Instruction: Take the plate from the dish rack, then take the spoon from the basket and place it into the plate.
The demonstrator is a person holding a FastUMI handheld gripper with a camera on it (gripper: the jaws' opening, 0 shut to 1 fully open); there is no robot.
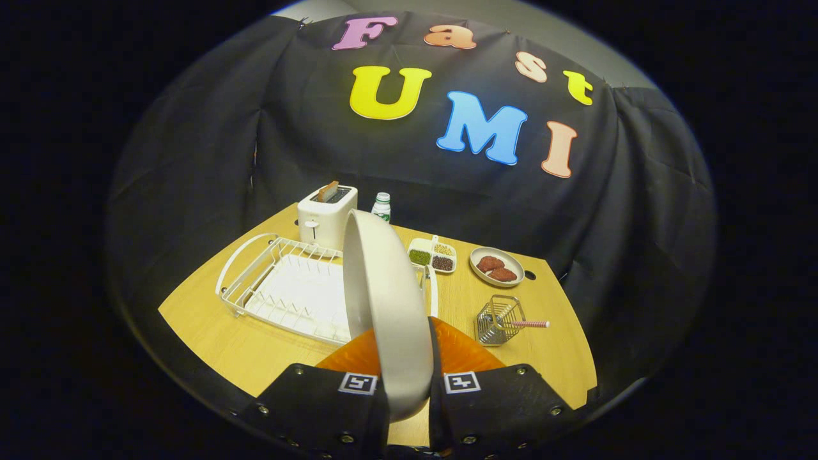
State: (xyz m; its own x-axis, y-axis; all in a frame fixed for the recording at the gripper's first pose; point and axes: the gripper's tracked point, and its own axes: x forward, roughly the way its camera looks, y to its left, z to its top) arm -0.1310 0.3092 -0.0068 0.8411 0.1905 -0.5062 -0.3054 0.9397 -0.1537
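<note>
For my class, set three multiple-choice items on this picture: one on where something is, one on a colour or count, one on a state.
1. Where does the wire basket stand?
A. Inside the dish rack
B. On the table, ahead of the fingers and beside the plate
C. On top of the toaster

2. How many brown patties lie on the small dish?
A. Two
B. Four
C. None

3. What is the gripper doing?
A. Open above the basket
B. Shut on the spoon
C. Shut on the plate

Answers:
1 B: it sits on the wooden table, apart from the dish rack.
2 A: two patties show side by side.
3 C: the plate stands on edge, clamped between both fingers; the spoon lies in the basket.
</note>
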